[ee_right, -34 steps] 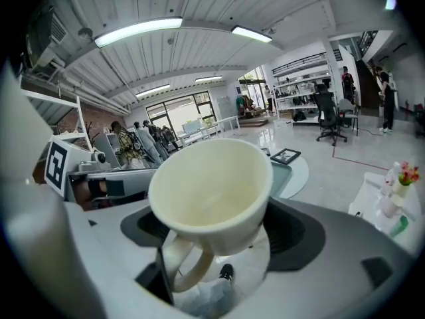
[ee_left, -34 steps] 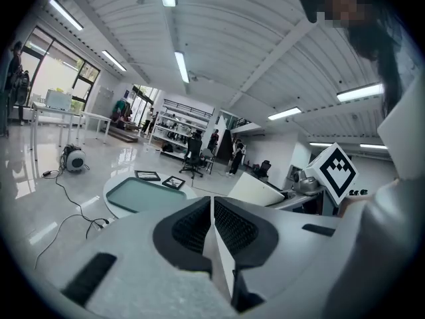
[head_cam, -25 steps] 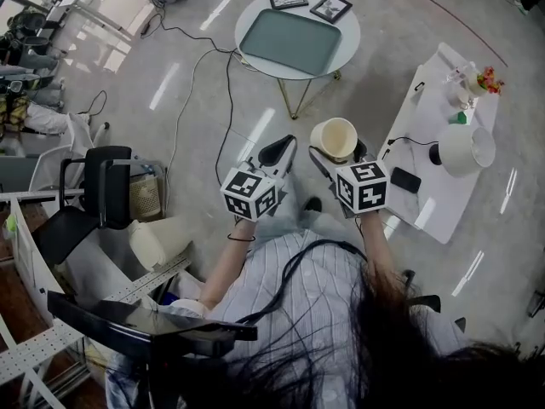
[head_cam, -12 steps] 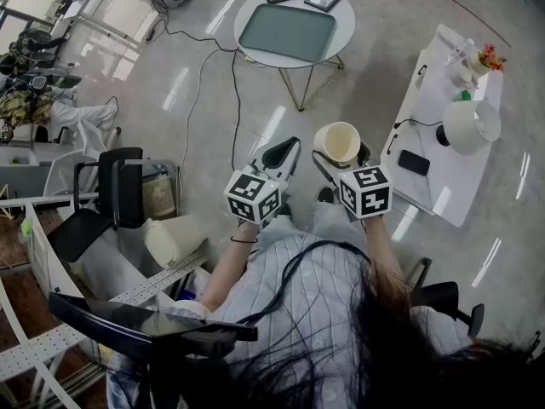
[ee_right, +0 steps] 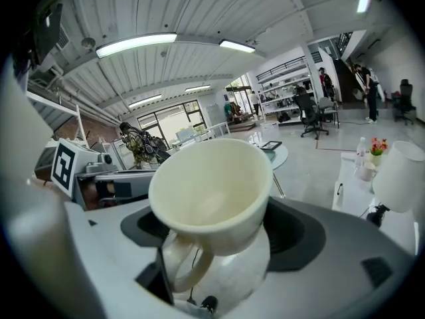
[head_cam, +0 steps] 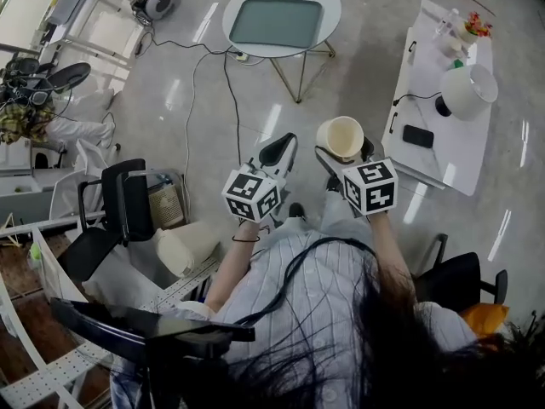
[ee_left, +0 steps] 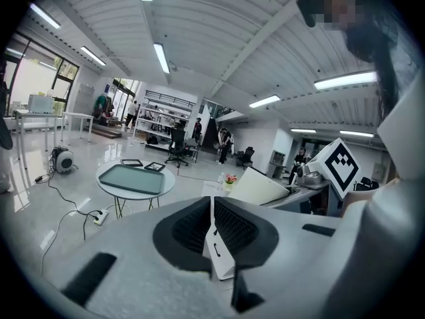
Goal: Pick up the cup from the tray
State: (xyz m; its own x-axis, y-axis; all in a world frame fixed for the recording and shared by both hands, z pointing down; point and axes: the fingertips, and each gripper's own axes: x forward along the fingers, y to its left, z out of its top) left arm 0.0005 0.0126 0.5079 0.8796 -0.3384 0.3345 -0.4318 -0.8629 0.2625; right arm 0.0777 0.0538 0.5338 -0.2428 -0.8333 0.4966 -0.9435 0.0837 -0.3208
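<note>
**Cream ceramic cup pinched in right gripper**

Held mid-frame in head view, well apart from the matte grey-green rectangular tray on the round white tabletop at top centre. Glossy smooth wall, round mouth, looped handle. Left gripper pressed together, ribbed dark faces meeting, nothing between.

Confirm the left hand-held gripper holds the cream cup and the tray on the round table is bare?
No: the right hand-held gripper holds the cup, per the right gripper view. The tray on the round table is bare.
</note>
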